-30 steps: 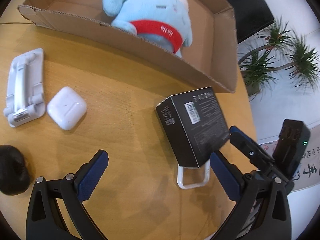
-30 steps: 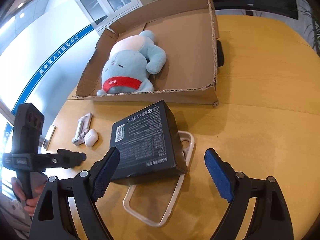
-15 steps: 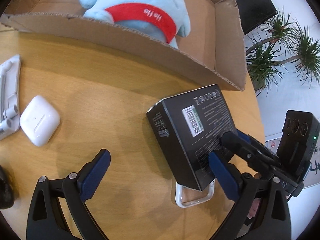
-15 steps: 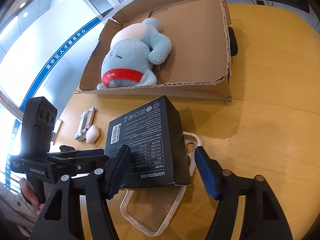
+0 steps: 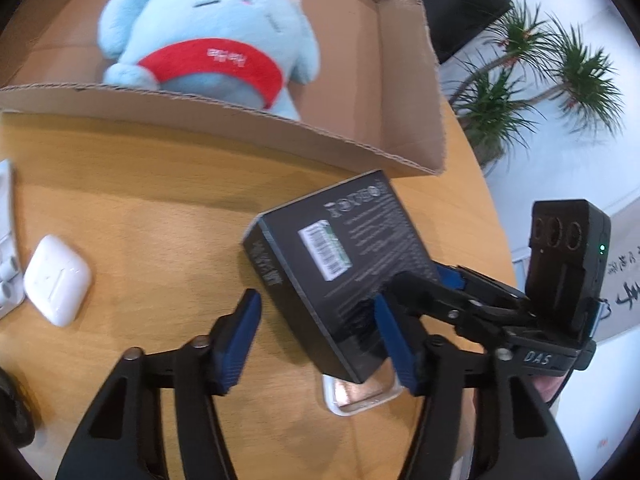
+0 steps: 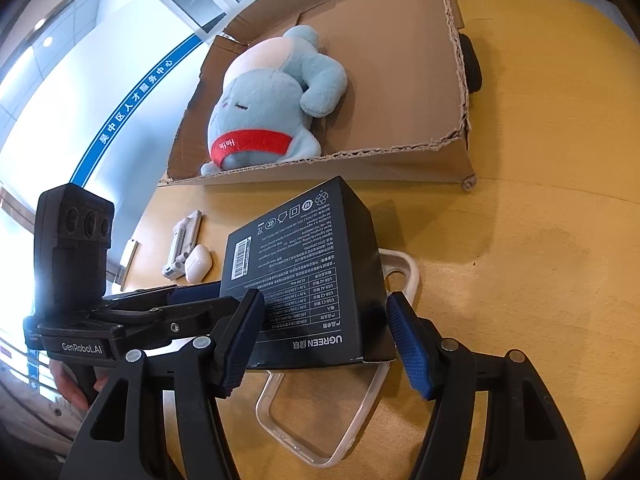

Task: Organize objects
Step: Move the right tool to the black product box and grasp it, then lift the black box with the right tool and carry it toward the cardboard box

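A black box (image 6: pixel 304 276) sits on a round wooden table (image 6: pixel 520 280), tilted, its lower edge resting on a clear phone case (image 6: pixel 320 432) that lies flat beneath it. Both hand-held grippers close in on it from opposite sides. The right gripper (image 6: pixel 326 340) straddles the box's near end, blue pads against its two sides, pinching it. The left gripper (image 5: pixel 316 340) has just been closing, with a corner of the box between its pads; whether both pads press on it I cannot tell. Just behind the box stands an open cardboard box (image 6: pixel 456 80) with a pale blue plush toy (image 6: pixel 272 108) wearing a red band lying inside. Off to the side on the table lie a white earbud case (image 5: pixel 56 280) and a white folding stand (image 6: pixel 182 248).
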`<state>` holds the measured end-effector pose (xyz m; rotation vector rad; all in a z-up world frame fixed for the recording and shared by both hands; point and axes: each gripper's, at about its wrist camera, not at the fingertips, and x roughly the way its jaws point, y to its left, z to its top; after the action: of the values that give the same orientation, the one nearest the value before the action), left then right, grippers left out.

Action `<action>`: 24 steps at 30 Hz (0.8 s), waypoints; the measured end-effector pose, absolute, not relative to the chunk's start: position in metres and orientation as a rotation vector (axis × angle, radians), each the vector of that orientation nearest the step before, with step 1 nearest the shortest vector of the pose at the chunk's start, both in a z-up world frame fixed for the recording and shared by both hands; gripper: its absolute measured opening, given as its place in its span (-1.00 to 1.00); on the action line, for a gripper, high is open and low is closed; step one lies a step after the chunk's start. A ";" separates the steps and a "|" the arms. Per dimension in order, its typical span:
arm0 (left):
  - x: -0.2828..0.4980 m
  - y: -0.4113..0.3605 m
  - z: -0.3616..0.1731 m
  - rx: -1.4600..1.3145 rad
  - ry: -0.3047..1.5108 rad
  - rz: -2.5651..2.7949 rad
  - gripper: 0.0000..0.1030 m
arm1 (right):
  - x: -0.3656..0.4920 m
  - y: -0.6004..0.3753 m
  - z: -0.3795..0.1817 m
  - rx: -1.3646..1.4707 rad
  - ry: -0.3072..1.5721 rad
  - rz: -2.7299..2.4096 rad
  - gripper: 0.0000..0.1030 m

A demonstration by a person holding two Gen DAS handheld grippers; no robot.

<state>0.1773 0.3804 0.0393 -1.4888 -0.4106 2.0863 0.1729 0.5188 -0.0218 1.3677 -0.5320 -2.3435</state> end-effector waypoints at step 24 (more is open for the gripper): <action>0.184 0.387 0.054 -1.433 -0.249 2.155 -0.07 | 0.192 0.509 -0.006 1.431 -0.533 -2.405 -0.41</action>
<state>0.1838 0.3868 0.0543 -1.4333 -0.2494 2.1546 0.1919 0.5094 -0.0055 1.4313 -0.5334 -2.4052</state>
